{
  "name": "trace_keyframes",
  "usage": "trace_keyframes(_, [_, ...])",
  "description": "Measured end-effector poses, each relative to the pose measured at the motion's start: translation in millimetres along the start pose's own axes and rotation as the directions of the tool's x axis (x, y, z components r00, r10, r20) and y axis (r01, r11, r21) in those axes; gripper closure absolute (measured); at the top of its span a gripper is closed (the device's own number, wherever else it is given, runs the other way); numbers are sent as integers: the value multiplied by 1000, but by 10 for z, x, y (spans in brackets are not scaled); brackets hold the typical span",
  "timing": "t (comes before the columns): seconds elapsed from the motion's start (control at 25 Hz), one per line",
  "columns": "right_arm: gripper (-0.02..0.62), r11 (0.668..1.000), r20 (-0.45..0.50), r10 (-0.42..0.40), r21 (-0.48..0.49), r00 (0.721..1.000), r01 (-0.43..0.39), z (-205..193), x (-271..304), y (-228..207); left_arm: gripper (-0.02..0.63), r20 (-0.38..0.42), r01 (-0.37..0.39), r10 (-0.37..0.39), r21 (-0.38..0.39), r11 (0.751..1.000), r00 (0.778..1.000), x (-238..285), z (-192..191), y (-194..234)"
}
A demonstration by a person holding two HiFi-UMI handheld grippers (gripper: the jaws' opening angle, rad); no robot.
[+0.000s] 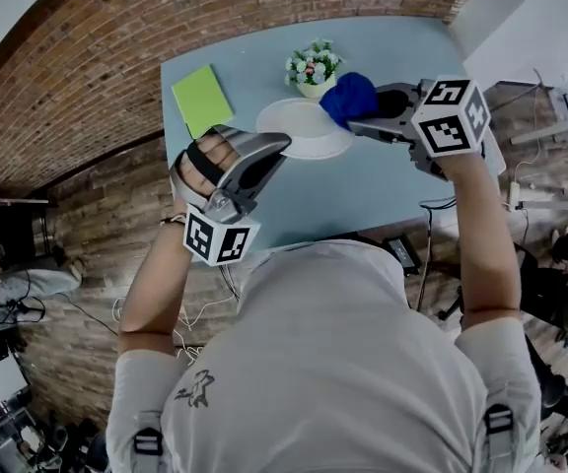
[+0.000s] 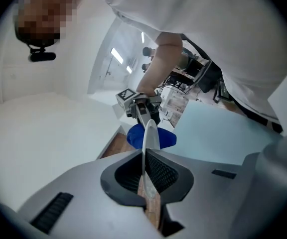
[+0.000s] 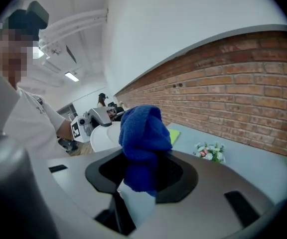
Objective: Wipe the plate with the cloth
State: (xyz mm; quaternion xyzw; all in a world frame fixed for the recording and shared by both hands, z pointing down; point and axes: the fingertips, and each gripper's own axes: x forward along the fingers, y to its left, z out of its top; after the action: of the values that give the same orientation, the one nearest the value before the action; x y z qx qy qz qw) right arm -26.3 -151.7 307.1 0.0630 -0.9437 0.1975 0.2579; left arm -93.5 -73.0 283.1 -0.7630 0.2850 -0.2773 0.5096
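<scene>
Right, my left gripper [image 2: 146, 169] is closed nearly all the way on the near rim of the white plate [image 1: 309, 131], pinching only that thin edge, and the plate looks to be held up over the blue table [image 1: 363, 200] rather than resting on it. My right gripper [image 3: 141, 180] is clamped on a bunched blue cloth [image 3: 141, 136], which sits at the plate's far rim; I can't tell whether it touches yet. My worry is leverage: if I press the cloth down on the far side, the plate could twist in that narrow pinch and slip out onto the table. A hard rub could also drag the cloth loose from the right gripper. The small pot of flowers [image 1: 313, 67] stands just beyond the plate, so a wide wiping stroke might knock it over
</scene>
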Motion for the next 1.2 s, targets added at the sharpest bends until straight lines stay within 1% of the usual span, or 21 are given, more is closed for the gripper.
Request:
trace_keyframes(0.04, [442,1000,16,-28,14,1000,27,-102,15,-91,588,-11,11,-11,-63,998,1000,48,-51,-92])
trace_keyframes(0.12, [442,997,47,-69,46,997,67,-307,84,-260,588,-43,34,-42,-184,982,998,152,-178,-304])
trace_keyframes(0.2, [442,992,67,-100,88,993,94,-510,148,-421,588,-79,51,-76,-278,959,994,268,-310,-531])
trace_keyframes(0.28, [442,985,78,-132,119,988,123,-673,180,-565,588,-105,55,-101,-367,929,989,380,-435,-704])
trace_keyframes(0.32, [442,982,83,-147,130,986,135,-733,200,-622,588,-116,51,-109,-415,908,987,422,-498,-765])
trace_keyframes(0.4, [442,977,93,-162,153,982,147,-823,267,-699,589,-133,37,-121,-511,859,984,484,-610,-866])
trace_keyframes(0.52, [442,971,110,-183,177,977,162,-927,353,-828,588,-152,23,-152,-628,778,977,587,-745,-1047])
trace_keyframes(0.56, [442,969,118,-192,182,974,169,-957,362,-879,588,-158,17,-164,-666,746,974,628,-791,-1122])
trace_keyframes(0.6, [442,967,128,-202,184,971,177,-984,363,-931,589,-166,5,-173,-708,707,971,670,-844,-1199])
trace_keyframes(0.64, [442,966,136,-210,184,968,183,-1013,368,-979,589,-173,-15,-175,-753,658,969,710,-901,-1266])
trace_keyframes(0.68, [442,965,139,-212,184,967,185,-1054,387,-1018,588,-178,-42,-171,-801,597,969,748,-956,-1319])
trace_keyframes(0.76, [442,965,135,-198,198,971,169,-1154,471,-1081,589,-185,-100,-149,-888,449,971,810,-1075,-1391])
trace_keyframes(0.8, [442,965,134,-190,208,973,160,-1196,526,-1117,588,-193,-127,-139,-916,380,971,833,-1150,-1424])
trace_keyframes(0.84, [442,965,134,-187,213,973,156,-1227,580,-1159,589,-204,-152,-135,-935,321,970,851,-1229,-1461])
trace_keyframes(0.92, [442,965,141,-195,205,971,164,-1269,669,-1254,589,-227,-194,-136,-956,218,964,887,-1372,-1551])
trace_keyframes(1.0, [442,966,150,-198,198,969,167,-1320,735,-1339,588,-244,-229,-145,-967,110,959,934,-1476,-1685])
trace_keyframes(1.08, [442,966,146,-195,200,970,164,-1412,816,-1416,588,-256,-260,-165,-966,0,952,974,-1565,-1879])
trace_keyframes(1.12, [442,965,140,-192,209,971,161,-1467,869,-1453,588,-260,-272,-177,-961,-50,949,988,-1608,-1983])
trace_keyframes(1.16, [442,963,135,-188,221,973,156,-1521,926,-1488,589,-260,-281,-191,-956,-89,946,1003,-1645,-2085])
trace_keyframes(1.2, [442,960,132,-184,235,974,149,-1571,983,-1520,588,-258,-285,-205,-951,-117,944,1021,-1672,-2181])
